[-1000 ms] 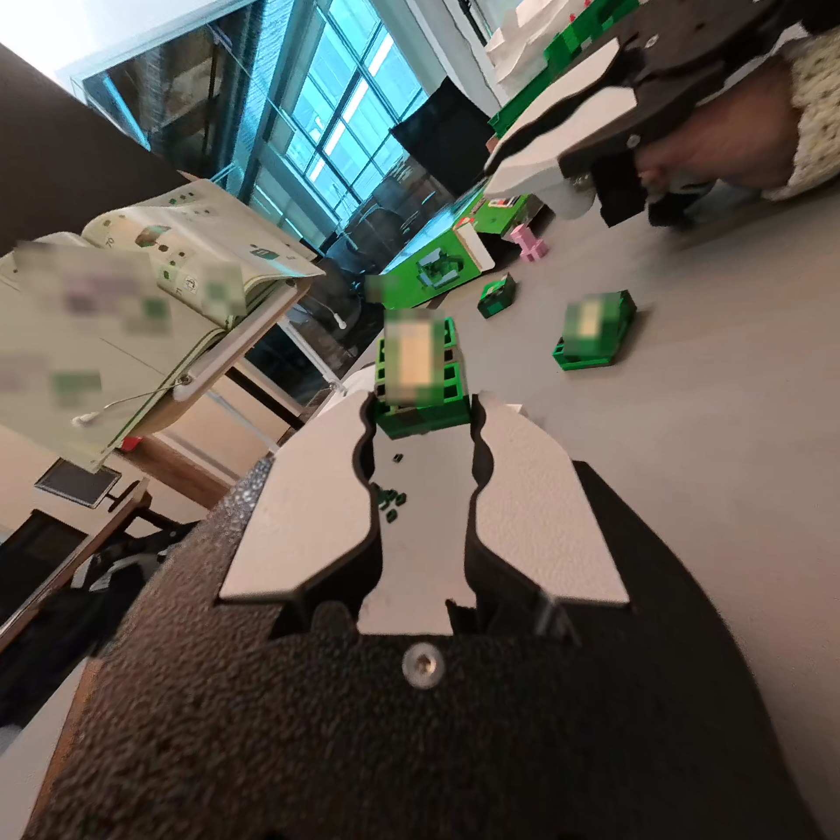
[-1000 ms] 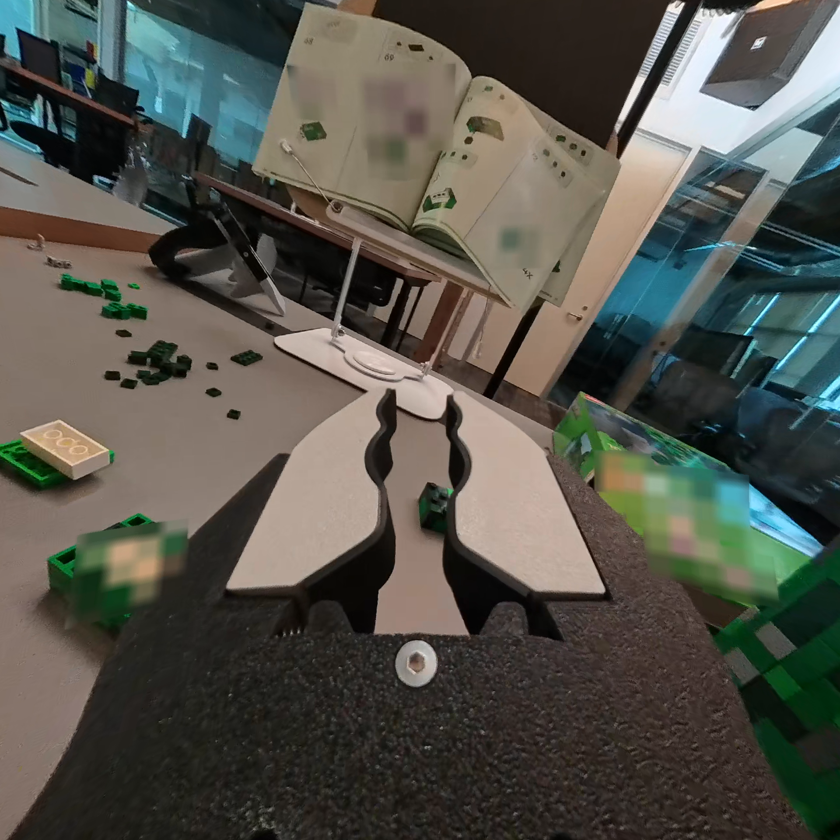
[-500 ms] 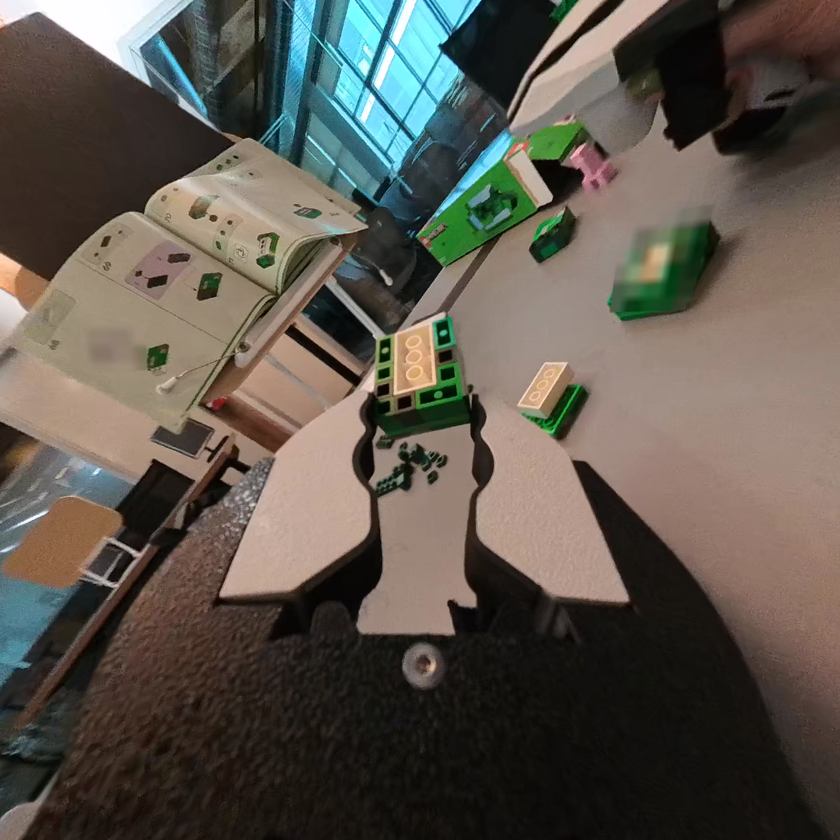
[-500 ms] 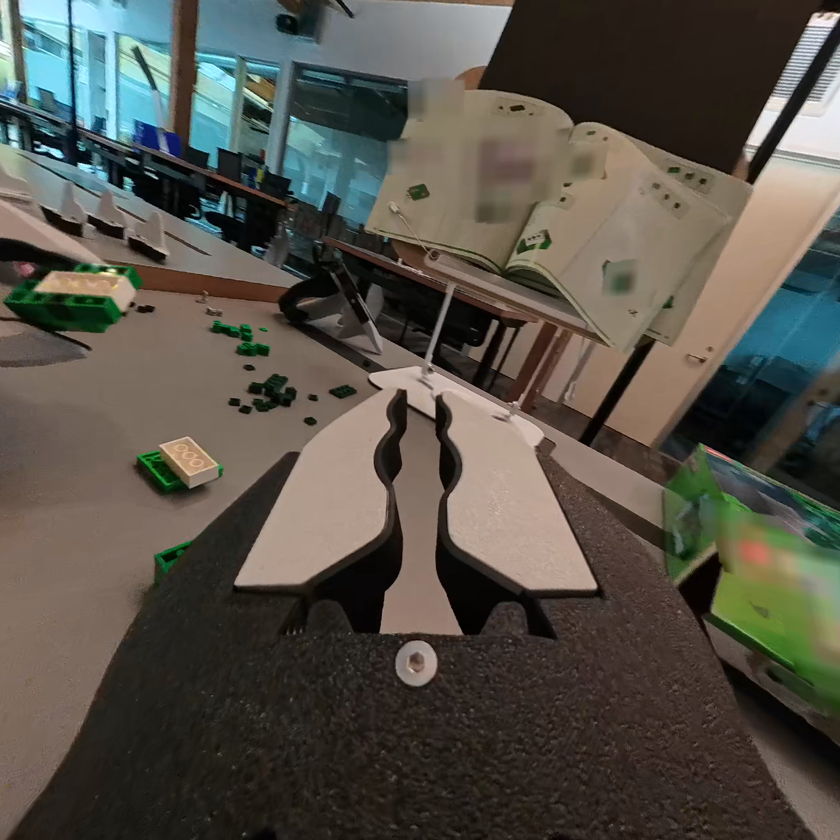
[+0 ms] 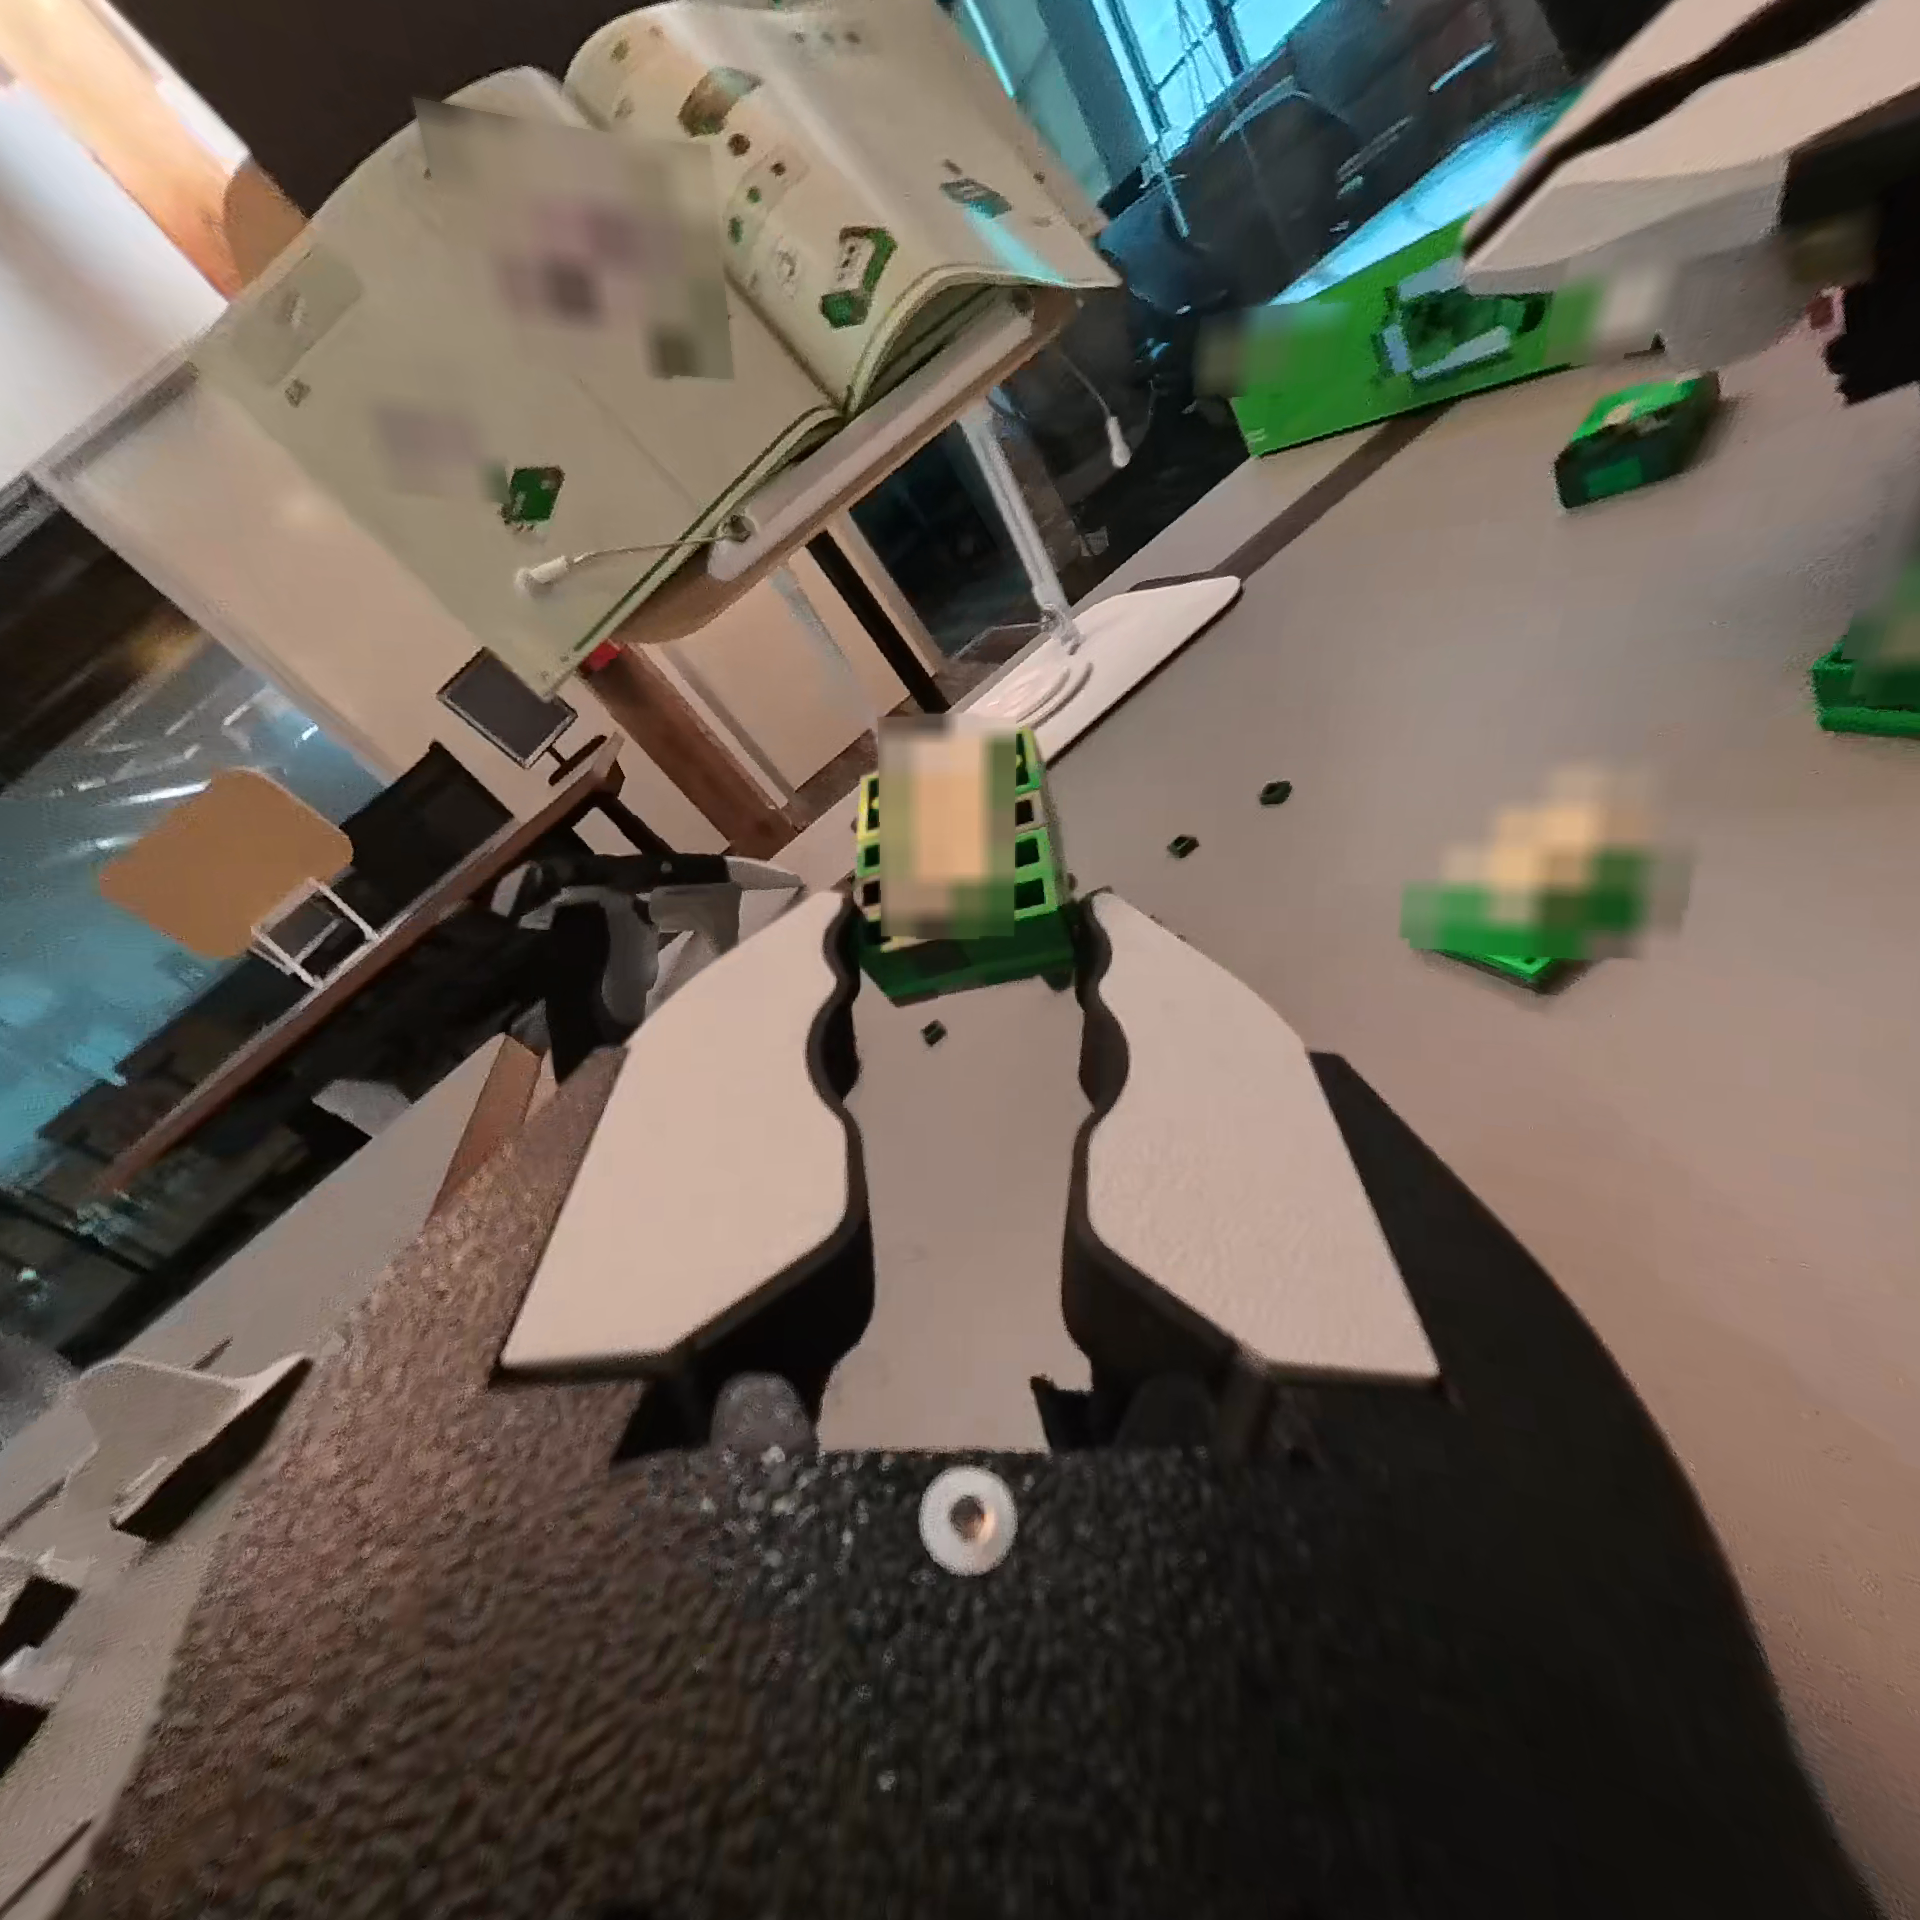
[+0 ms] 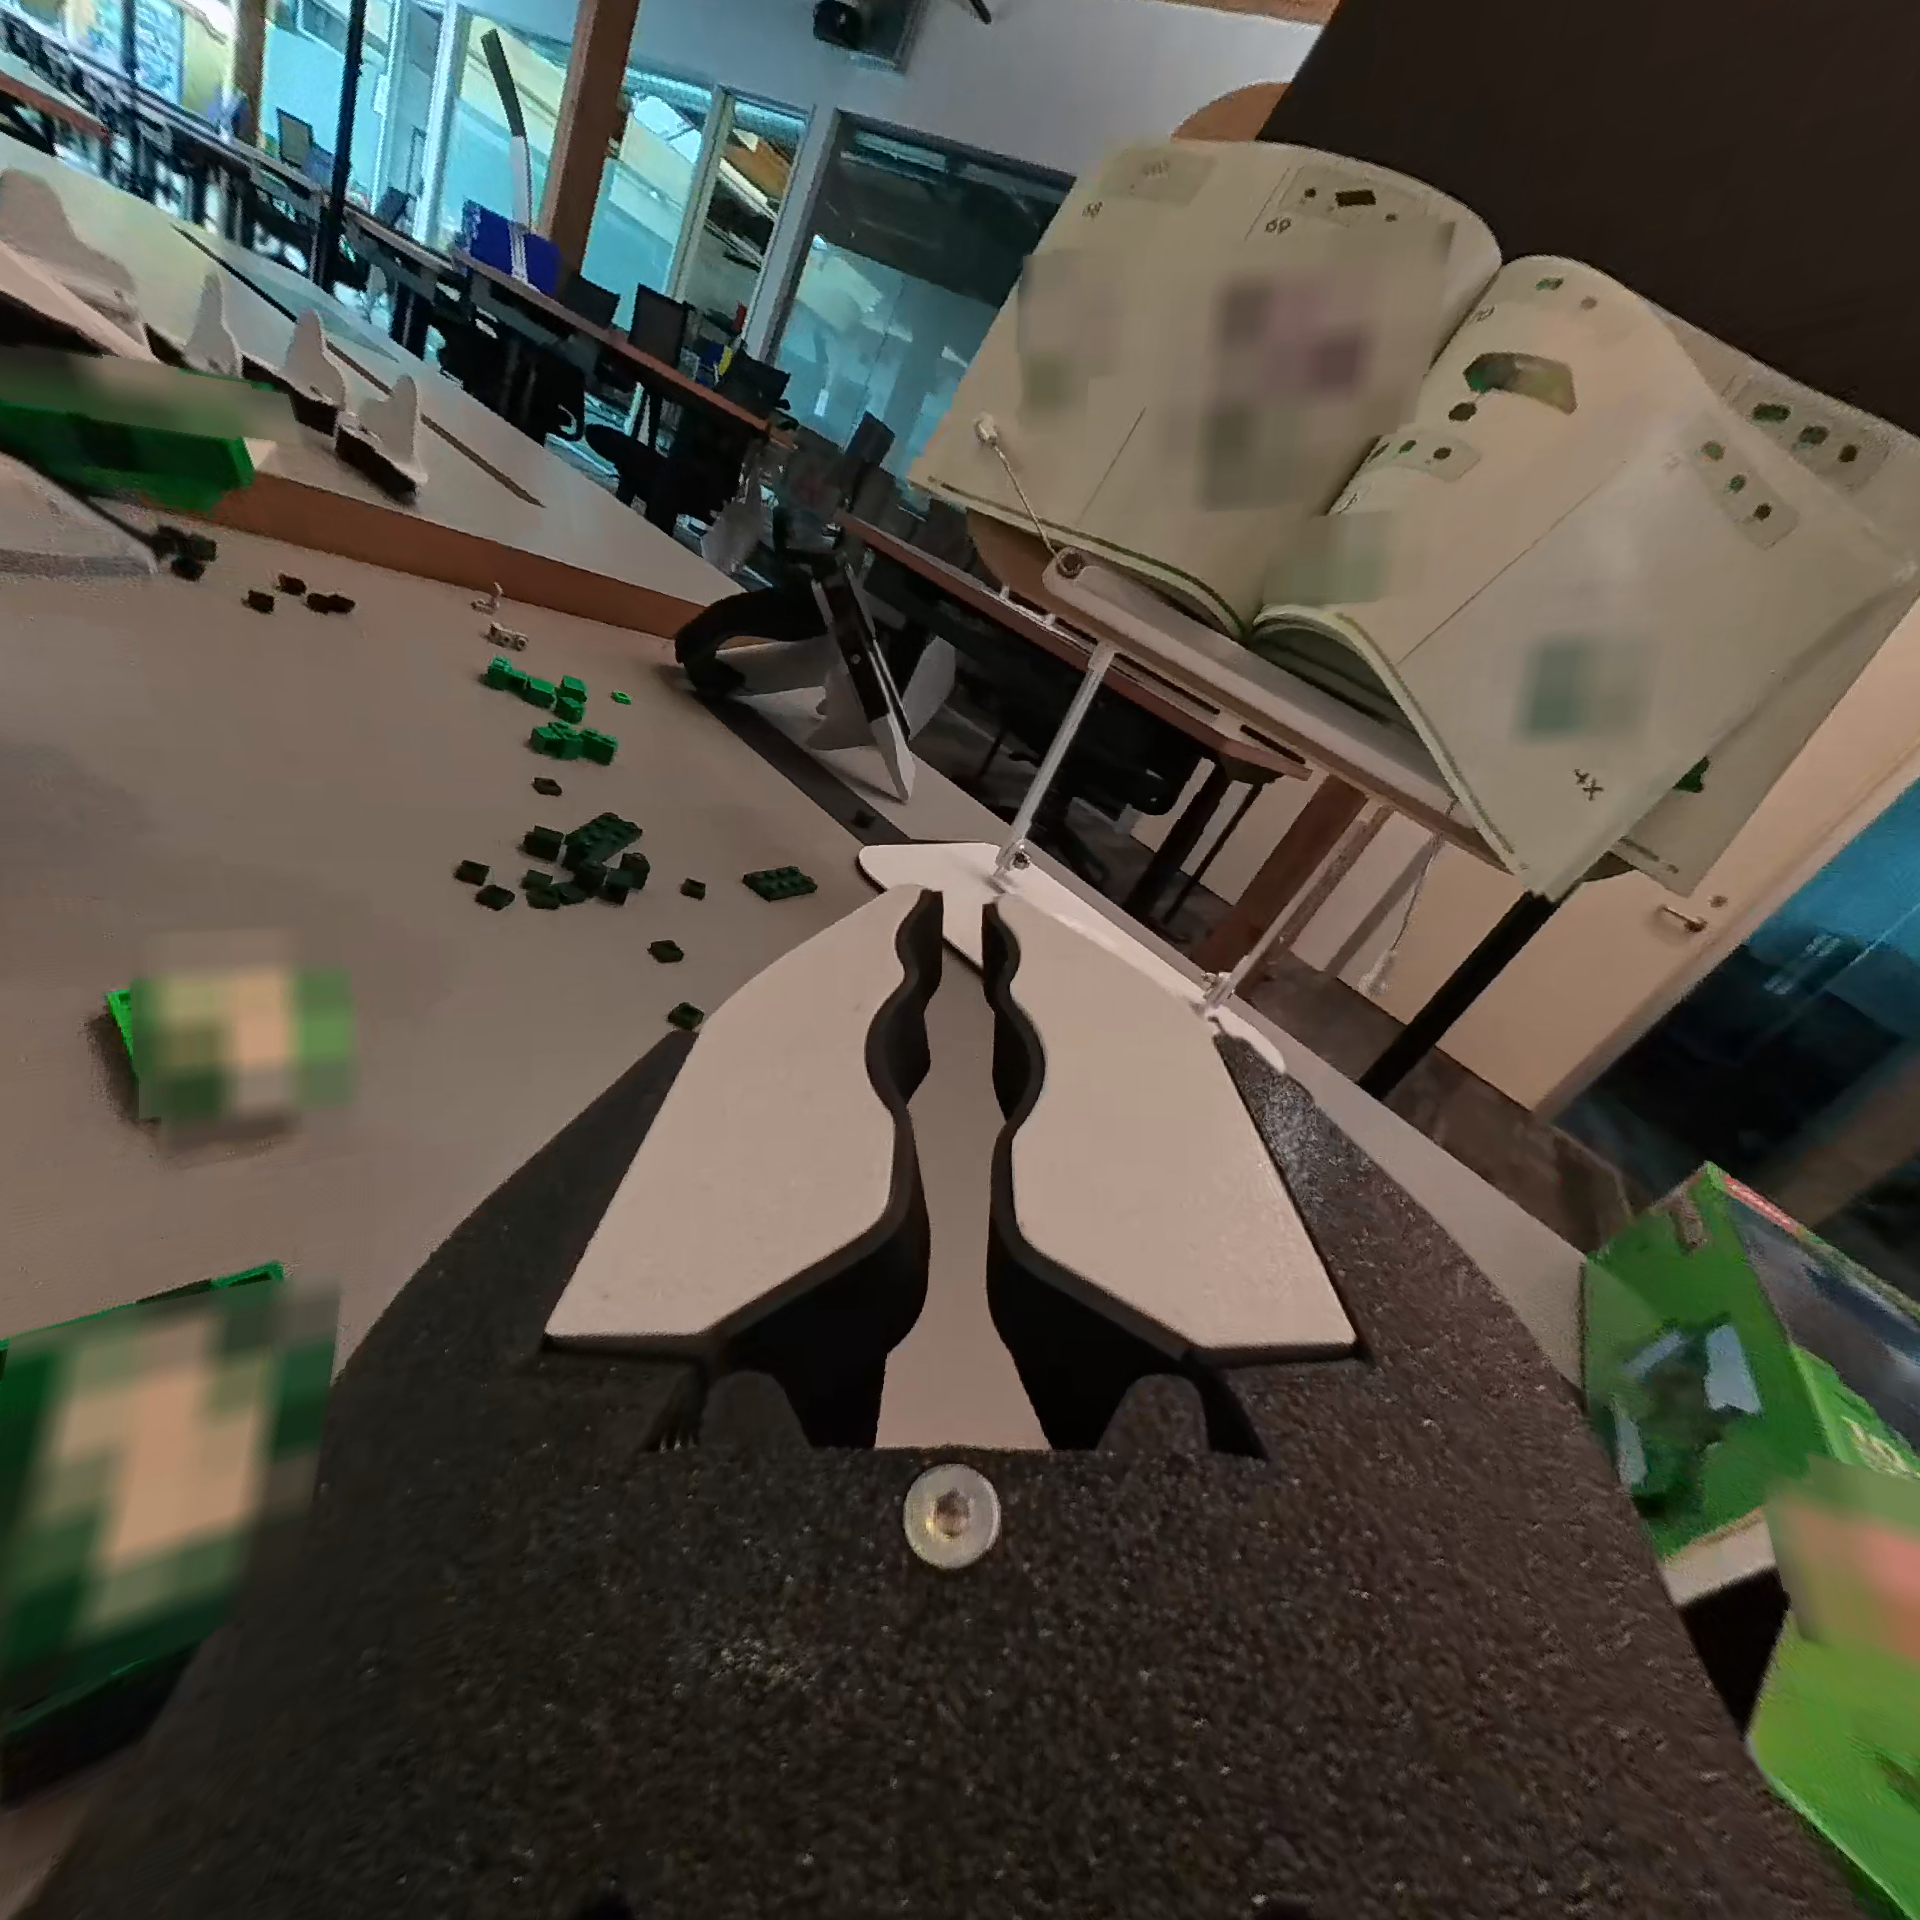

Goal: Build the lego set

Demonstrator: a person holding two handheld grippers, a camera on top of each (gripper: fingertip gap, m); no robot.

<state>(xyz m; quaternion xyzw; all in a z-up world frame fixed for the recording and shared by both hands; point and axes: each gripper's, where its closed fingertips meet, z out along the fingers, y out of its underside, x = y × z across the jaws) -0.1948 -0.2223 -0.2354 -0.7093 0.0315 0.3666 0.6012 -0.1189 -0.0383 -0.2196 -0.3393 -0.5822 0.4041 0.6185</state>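
Observation:
My left gripper [image 5: 964,920] is shut on a green lego block assembly [image 5: 966,966] with a pale top, held at the fingertips above the grey table [image 5: 1558,1195]. The same assembly shows at the far left of the right wrist view [image 6: 156,457]. My right gripper [image 6: 958,909] is shut to a thin gap with nothing between the fingers. It hovers over the table near the stand's base and also shows top right in the left wrist view [image 5: 1621,218]. Loose dark green pieces [image 6: 582,862] and bright green pieces [image 6: 556,717] lie ahead on its left.
An open instruction booklet [image 6: 1351,468] rests on a white stand [image 6: 935,862] at the table's far edge. Green and pale sub-builds [image 5: 1538,914] [image 6: 239,1029] [image 6: 135,1507] sit on the table. A green box [image 6: 1714,1382] stands at the right. A small green build [image 5: 1631,447] lies beyond. The grippers' ends are close to 20 centimeters from one another.
A small dark green piece between my right fingers one second ago is gone and its jaws have narrowed. Both grippers swung left; the left one keeps its hold on the assembly.

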